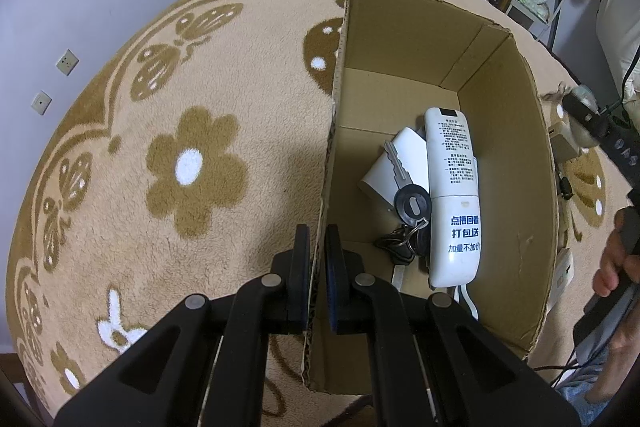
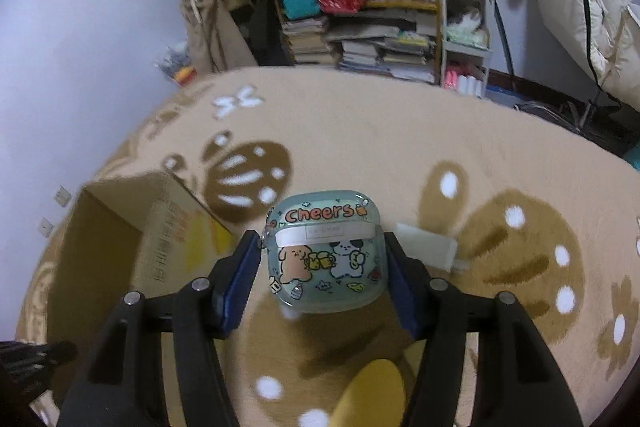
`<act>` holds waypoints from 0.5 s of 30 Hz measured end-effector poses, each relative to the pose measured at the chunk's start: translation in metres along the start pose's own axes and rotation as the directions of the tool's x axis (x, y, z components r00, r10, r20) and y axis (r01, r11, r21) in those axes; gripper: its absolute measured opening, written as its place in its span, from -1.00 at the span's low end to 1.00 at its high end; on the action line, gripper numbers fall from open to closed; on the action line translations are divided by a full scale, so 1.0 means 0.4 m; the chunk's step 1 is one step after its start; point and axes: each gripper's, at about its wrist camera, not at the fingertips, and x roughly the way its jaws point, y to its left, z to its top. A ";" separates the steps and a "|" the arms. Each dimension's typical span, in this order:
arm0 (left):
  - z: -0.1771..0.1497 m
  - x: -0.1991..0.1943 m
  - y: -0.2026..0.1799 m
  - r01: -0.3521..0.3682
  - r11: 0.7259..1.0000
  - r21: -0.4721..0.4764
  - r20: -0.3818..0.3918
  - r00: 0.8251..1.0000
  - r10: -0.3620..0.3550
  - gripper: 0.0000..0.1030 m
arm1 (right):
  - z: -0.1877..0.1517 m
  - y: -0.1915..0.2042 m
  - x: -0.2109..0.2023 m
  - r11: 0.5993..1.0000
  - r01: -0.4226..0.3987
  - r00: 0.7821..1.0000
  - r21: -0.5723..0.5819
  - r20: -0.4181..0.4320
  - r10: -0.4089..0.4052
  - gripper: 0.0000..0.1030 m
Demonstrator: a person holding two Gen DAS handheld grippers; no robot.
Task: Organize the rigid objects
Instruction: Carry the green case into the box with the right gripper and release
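Note:
An open cardboard box (image 1: 516, 163) sits on the patterned rug. Inside lie a white remote (image 1: 454, 195), a bunch of keys (image 1: 408, 207) and a white card-like item (image 1: 400, 163). My left gripper (image 1: 318, 267) is shut on the box's left wall, one finger on each side. My right gripper (image 2: 324, 263) is shut on a pale green earbud case (image 2: 326, 251) printed "Cheers", held above the rug. The box (image 2: 104, 235) lies to its left in the right wrist view.
A beige rug (image 1: 180, 155) with brown flowers covers the surface. A small clear packet (image 2: 428, 245) lies on the rug behind the case. A yellow object (image 2: 372, 395) lies below the right gripper. Cluttered shelves (image 2: 360, 7) stand at the back.

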 end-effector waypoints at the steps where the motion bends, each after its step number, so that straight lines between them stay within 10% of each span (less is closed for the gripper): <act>1: 0.000 0.000 0.000 0.000 1.000 0.000 0.000 1.000 0.000 -0.88 | 0.007 0.010 -0.009 1.000 -0.011 1.000 -0.004 0.010 0.011 0.25; 15: 0.002 0.000 0.000 0.004 1.000 -0.009 -0.002 1.000 -0.004 -0.88 | -0.020 0.217 -0.071 0.969 -0.198 0.980 -0.149 0.008 0.201 0.25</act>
